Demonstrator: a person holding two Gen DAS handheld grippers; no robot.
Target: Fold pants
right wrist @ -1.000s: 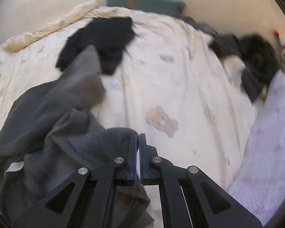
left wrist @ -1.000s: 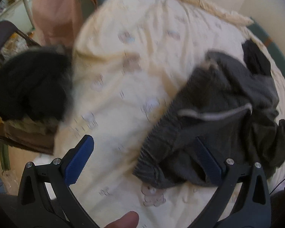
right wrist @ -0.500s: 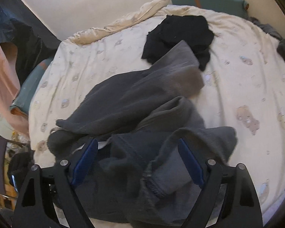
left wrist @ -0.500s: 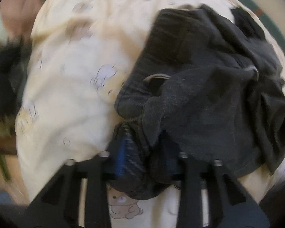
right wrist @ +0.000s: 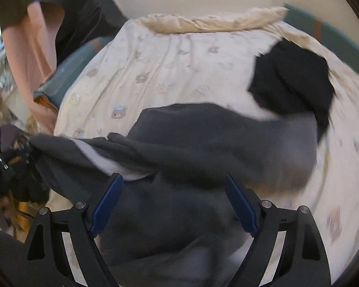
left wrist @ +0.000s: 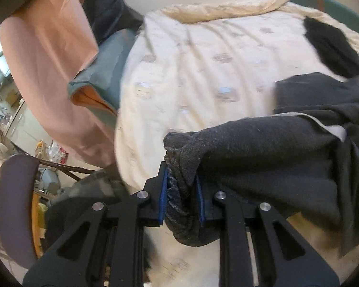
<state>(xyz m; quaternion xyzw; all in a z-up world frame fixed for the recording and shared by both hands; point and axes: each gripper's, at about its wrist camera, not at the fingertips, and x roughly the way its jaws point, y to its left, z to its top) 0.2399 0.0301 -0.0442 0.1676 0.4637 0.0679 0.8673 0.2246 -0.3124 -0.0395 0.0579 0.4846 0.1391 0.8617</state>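
Dark grey pants lying crumpled and unfolded on the bed.

In the left wrist view, the thick, fleecy fabric is bunching across the lower right of the frame, its ribbed waistband edge sitting at lower centre. In the right wrist view, the pants are spreading over the lower middle of the frame, showing a pale lining strip at centre left, one leg reaching toward the right.

The dark grey pants were matt, fleecy cloth with a ribbed knit waistband, the cream bedspread looked like smooth printed cotton, and the gripper fingers were matt black plastic with blue ridged pads.
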